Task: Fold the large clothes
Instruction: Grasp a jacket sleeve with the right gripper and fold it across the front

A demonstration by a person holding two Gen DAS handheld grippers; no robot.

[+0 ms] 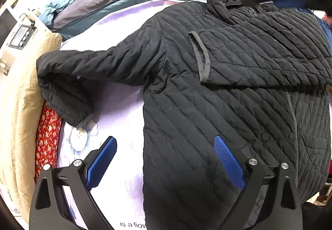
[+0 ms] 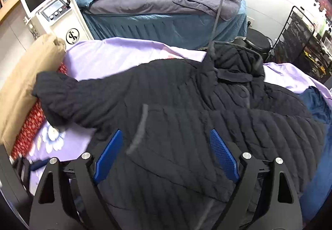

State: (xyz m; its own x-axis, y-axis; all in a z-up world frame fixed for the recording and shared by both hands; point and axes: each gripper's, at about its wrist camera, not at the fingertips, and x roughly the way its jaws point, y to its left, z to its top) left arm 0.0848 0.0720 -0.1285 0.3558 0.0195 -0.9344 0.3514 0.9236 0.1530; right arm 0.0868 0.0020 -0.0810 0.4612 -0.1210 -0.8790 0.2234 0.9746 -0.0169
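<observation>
the black quilted jacket point(image 1: 207, 85) lies spread on the lilac bed sheet point(image 1: 116, 118). one sleeve point(image 1: 259, 58) is already folded across the chest; the other sleeve point(image 1: 83, 68) is still out (towards the pillow). left tongs point(image 1: 166, 157) and right tongs point(image 2: 166, 147) hover wide, empty.

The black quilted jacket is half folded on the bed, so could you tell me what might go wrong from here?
1. The unfolded sleeve drapes onto the tan pillow, so it might drag or snag when pulled in.
2. The sleeve already folded across the jacket lies loose and could slip back.
3. Both the left gripper and the right gripper are open, holding nothing.
</observation>
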